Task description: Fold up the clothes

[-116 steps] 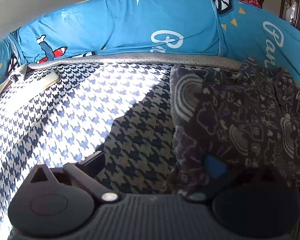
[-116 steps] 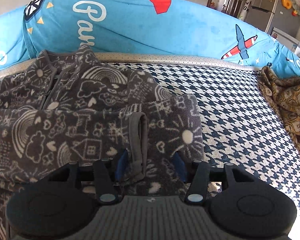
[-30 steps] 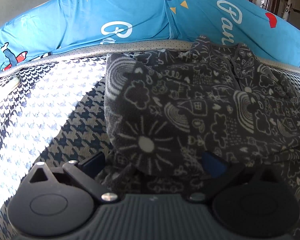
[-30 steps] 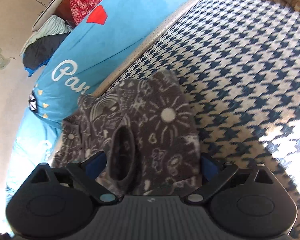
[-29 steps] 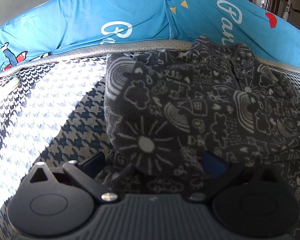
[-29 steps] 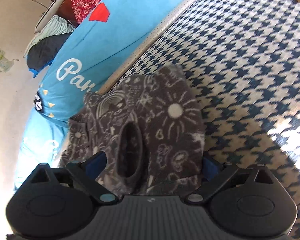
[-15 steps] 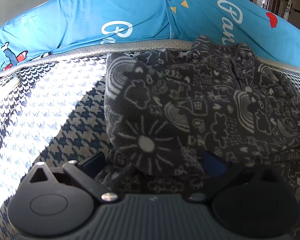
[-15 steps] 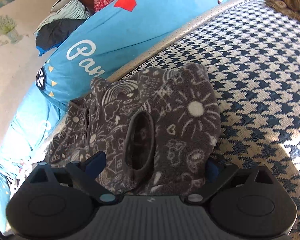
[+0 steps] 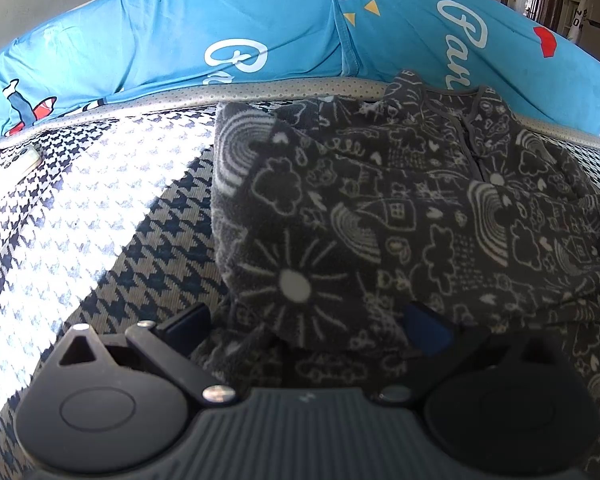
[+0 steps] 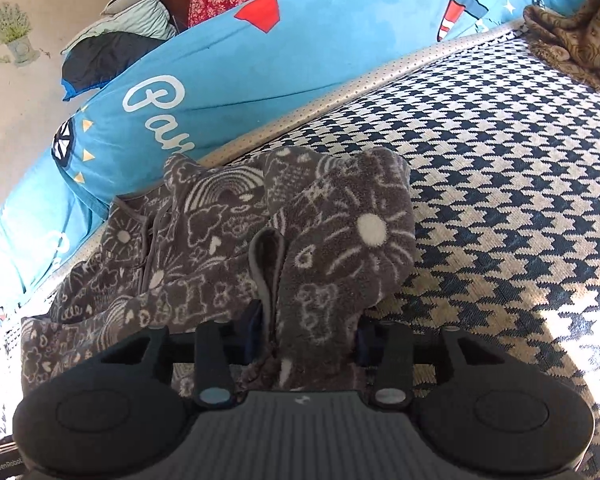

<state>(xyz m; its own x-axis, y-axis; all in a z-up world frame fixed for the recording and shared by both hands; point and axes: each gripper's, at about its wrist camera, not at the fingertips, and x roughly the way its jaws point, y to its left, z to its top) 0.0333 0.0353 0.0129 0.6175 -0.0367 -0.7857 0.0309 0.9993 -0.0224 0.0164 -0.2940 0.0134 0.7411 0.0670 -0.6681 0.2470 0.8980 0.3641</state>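
Observation:
A dark grey fleece garment (image 9: 380,208) with white doodle print lies partly folded on a houndstooth bed cover (image 9: 100,200), up against the blue bolster. My left gripper (image 9: 306,324) is open, its fingers wide apart on either side of the garment's near left folded edge. In the right wrist view the same garment (image 10: 332,240) shows a sleeve folded over, with its cuff opening (image 10: 266,264) facing me. My right gripper (image 10: 308,332) is shut on that folded sleeve end, fleece bunched between the pads.
A long blue printed bolster (image 10: 260,60) runs along the far side of the bed. A brown patterned cloth (image 10: 580,32) lies crumpled at the far right. A pale flat object (image 9: 20,158) rests by the left edge. Bare houndstooth cover (image 10: 500,160) stretches right of the garment.
My right gripper's fingers have drawn together onto the folded sleeve, and its view has tilted back towards level. The left gripper and the garment's left side have stayed still.

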